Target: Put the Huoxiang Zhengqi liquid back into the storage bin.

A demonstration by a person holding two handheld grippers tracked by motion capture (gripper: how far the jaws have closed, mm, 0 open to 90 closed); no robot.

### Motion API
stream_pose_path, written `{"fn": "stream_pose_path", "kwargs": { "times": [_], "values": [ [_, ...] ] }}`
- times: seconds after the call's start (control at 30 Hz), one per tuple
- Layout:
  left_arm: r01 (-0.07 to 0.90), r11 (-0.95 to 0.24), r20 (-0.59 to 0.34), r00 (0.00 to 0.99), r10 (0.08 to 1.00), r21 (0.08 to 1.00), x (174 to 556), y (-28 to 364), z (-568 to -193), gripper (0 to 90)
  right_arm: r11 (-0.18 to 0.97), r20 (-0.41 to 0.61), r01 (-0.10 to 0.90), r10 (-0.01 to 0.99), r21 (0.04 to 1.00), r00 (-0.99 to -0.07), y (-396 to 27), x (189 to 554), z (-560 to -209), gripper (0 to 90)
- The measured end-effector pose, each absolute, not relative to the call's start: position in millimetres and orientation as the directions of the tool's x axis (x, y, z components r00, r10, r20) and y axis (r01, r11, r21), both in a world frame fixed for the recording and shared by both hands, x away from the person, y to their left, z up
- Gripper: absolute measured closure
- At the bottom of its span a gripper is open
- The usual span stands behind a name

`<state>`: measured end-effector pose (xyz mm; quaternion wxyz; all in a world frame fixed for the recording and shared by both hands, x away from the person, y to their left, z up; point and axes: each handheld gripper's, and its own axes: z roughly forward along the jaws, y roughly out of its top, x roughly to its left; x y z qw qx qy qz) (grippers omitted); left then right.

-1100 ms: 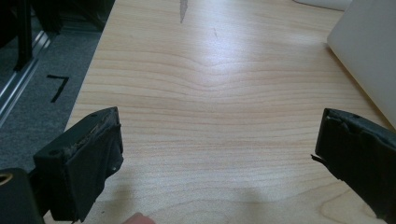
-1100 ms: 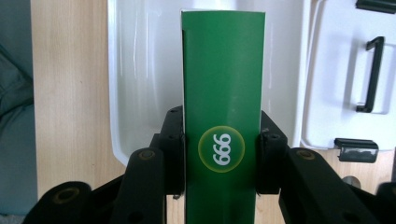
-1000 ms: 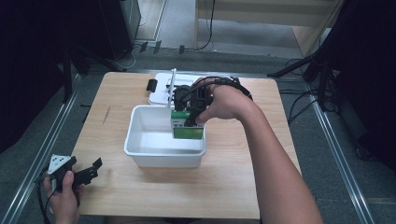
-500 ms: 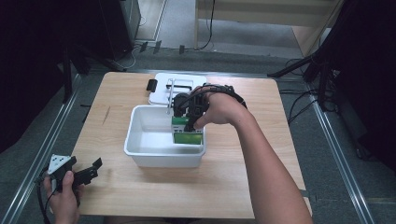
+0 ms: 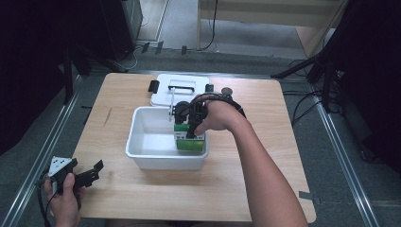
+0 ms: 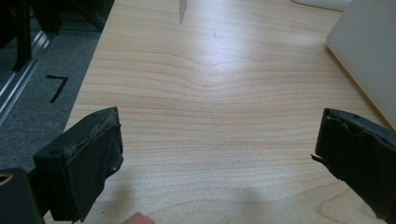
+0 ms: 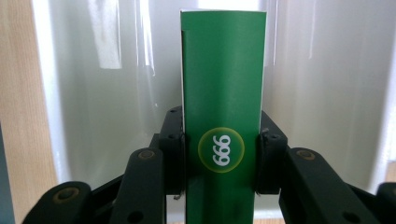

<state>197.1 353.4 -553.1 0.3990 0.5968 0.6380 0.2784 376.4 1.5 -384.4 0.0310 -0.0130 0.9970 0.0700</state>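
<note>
Right now the green box is squeezed between the right tongs, whose two black jaws press on its two long sides. It is a tall, thin cardboard box, smooth, with sharp edges and a round yellow and white badge on its front. It hangs inside the white tub, at the side nearer the right edge of the counter. Another green pack lies just under it in the tub; I cannot tell if the two touch.

The step looks like putting the box down into the tub. Next, I think the hand needs to go a bit lower, straight down, until the box rests, and then the jaws need to let go. The box must not tip against the tub wall.

The tub is plastic, shiny, with round corners and a thick rim. Its flat white lid, with a handle, lies behind it near the far edge. The counter is pale wood with wavy lines.

The left tongs are spread wide with nothing between them, resting near the front left corner.
</note>
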Motion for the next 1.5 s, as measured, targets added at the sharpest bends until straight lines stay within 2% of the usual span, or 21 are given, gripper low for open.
{"fn": "stream_pose_path", "kwargs": {
  "times": [0.5,0.87,1.1,1.33,1.4,1.5],
  "values": [
    [0.54,0.132,-0.176,0.03,0.984,0.831,197,353,-553,1.5,0.99,-0.038,0.001,0.006,0.141,-0.999,1,381,-397,61.7],
    [0.543,0.129,-0.173,0.031,0.984,0.83,197,353,-553,1.5,0.977,-0.003,0.108,0.11,0.182,-0.994,-7,379,-380,40.0],
    [0.545,0.128,-0.173,0.032,0.984,0.828,198,353,-553,1.5,0.97,-0.005,0.14,0.144,0.2,-0.99,-19,375,-366,32.3],
    [0.546,0.124,-0.169,0.033,0.985,0.829,198,353,-553,1.5,0.954,-0.041,0.159,0.175,0.254,-0.984,-42,369,-348,29.5],
    [0.546,0.124,-0.168,0.032,0.985,0.828,198,353,-553,1.5,0.95,-0.049,0.18,0.199,0.256,-0.979,-47,368,-345,28.2],
    [0.547,0.125,-0.172,0.034,0.985,0.828,198,353,-553,1.5,0.931,-0.097,0.257,0.29,0.259,-0.952,-56,364,-338,26.6]
  ]
}}
